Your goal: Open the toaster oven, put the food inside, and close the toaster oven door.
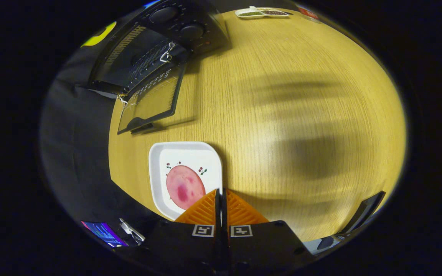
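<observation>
A black toaster oven (155, 50) stands at the far left of the wooden table, its glass door (150, 100) folded down and open toward me. A white square plate (155, 161) lies nearer, just ahead and left of my fingers. On it rests a round pink slice of meat (184, 186). My gripper (221, 191) hovers above the plate's right edge, its fingers pressed together with nothing between them. The left finger covers part of the slice's near side.
A white divided dish (261, 12) with dark fillings sits at the table's far edge. The wooden table (290, 115) stretches out to the right. A small lit screen (104, 233) and a dark flat object (363, 214) lie near me.
</observation>
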The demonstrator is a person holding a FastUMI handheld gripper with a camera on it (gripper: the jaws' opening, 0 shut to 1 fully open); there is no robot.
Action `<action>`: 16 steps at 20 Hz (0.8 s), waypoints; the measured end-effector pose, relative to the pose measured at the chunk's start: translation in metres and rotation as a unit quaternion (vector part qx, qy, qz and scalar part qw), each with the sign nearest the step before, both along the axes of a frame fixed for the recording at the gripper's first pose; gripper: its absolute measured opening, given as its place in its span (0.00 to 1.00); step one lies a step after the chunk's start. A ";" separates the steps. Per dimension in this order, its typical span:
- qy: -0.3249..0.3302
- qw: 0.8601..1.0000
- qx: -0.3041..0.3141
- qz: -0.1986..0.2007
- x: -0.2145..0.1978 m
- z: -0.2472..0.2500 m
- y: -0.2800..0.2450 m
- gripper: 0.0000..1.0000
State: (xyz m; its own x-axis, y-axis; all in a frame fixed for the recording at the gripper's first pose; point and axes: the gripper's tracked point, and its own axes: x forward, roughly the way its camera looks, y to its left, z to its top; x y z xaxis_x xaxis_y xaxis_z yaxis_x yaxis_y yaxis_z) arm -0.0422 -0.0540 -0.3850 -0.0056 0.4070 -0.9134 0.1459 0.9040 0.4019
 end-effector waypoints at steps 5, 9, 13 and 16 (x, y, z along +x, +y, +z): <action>-0.012 0.999 0.045 -0.014 -0.002 0.019 0.035 0.02; -0.019 0.997 0.077 -0.018 -0.001 0.035 0.069 0.02; -0.037 0.992 0.101 -0.066 0.018 0.056 0.094 0.02; -0.070 0.986 0.097 -0.117 0.044 0.071 0.104 0.02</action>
State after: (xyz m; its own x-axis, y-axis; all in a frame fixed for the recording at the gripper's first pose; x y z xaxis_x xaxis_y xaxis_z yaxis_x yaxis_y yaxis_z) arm 0.0023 0.0499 -0.3138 0.2290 0.5500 -0.8032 0.2716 0.7562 0.5953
